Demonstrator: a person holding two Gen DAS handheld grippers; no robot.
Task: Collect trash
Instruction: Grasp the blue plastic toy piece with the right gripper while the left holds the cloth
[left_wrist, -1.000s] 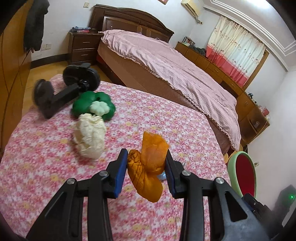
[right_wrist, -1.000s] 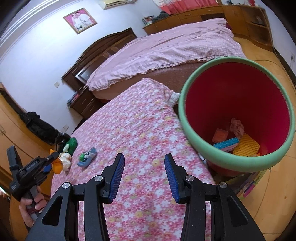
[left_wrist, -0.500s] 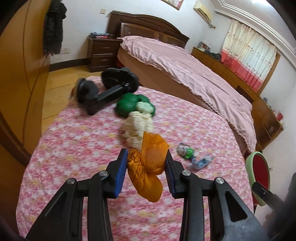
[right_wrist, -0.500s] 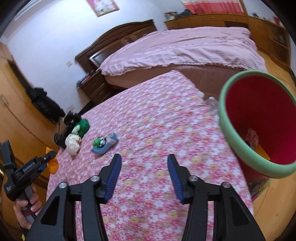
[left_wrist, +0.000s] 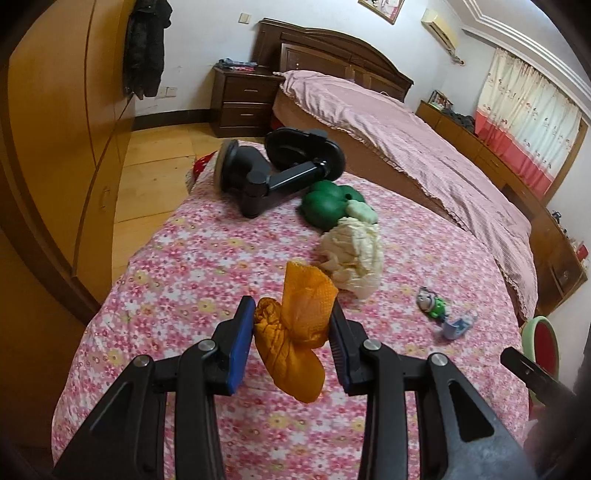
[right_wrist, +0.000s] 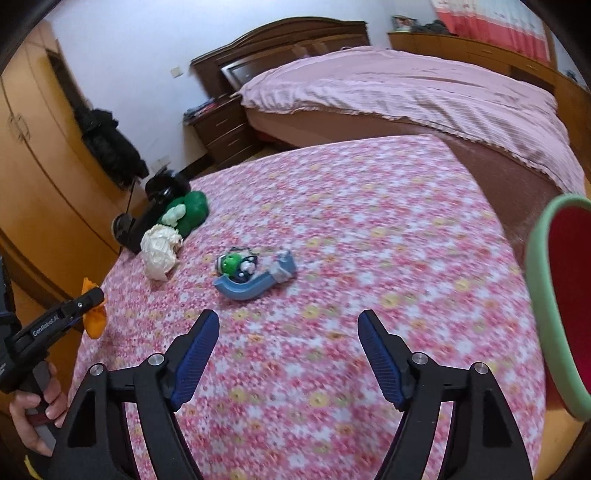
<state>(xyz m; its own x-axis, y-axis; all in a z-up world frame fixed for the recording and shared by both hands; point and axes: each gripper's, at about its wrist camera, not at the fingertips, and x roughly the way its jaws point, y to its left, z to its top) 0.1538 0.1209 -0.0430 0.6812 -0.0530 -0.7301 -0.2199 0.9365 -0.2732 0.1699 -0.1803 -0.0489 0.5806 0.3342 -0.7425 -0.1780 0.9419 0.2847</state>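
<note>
My left gripper (left_wrist: 291, 347) is shut on a crumpled orange mesh rag (left_wrist: 295, 332) and holds it above the near left part of the flowered table (left_wrist: 184, 277). The rag also shows in the right wrist view (right_wrist: 94, 314). A crumpled cream wad (left_wrist: 351, 258) lies beyond it, also in the right wrist view (right_wrist: 160, 253). My right gripper (right_wrist: 288, 354) is open and empty above the table, facing a small green and blue toy (right_wrist: 255, 273). The green-rimmed red bin (right_wrist: 561, 295) stands off the table's right edge.
A green plush toy (left_wrist: 332, 206) and a black suction mount (left_wrist: 280, 173) lie at the table's far left. The small toy also shows in the left wrist view (left_wrist: 443, 314). A bed (right_wrist: 406, 96) stands behind the table and a wooden wardrobe (left_wrist: 55, 147) to the left.
My left gripper has pulled back and left with the orange rag. My right gripper has swung left from the bin toward the table's middle and opened wider.
</note>
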